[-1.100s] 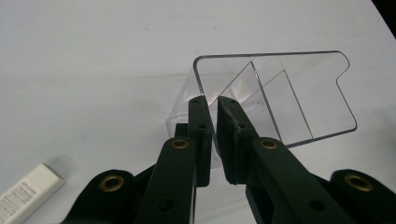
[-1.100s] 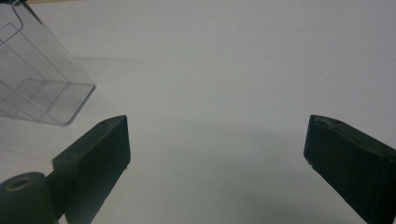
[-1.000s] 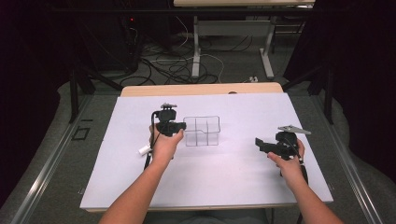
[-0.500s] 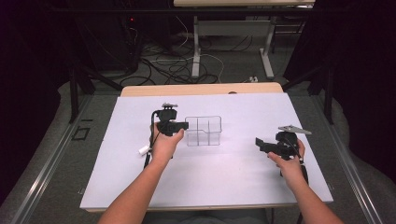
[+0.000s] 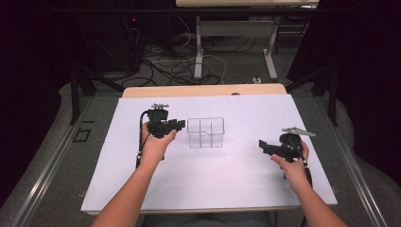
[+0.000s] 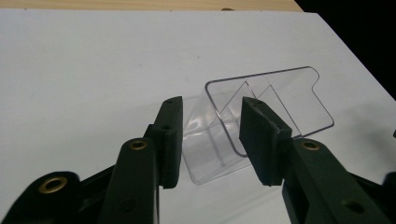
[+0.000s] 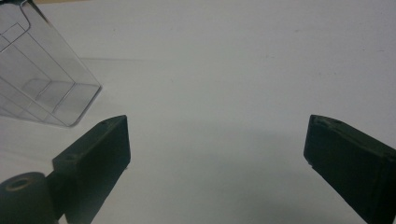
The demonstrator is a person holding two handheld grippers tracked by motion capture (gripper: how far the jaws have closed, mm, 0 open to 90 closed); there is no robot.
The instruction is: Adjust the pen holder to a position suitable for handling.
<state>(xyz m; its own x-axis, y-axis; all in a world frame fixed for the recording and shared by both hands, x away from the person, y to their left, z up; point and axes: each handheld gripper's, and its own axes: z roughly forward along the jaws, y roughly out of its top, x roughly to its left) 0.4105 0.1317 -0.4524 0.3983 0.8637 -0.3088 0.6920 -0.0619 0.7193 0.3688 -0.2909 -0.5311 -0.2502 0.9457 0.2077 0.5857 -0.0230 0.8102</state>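
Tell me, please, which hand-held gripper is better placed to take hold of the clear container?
Left. The left hand-held gripper sits right beside the clear container, its wall between the jaws; the right hand-held gripper is farther off.

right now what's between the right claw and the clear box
Nothing: in the high view, bare white table lies between the right claw and the clear box.
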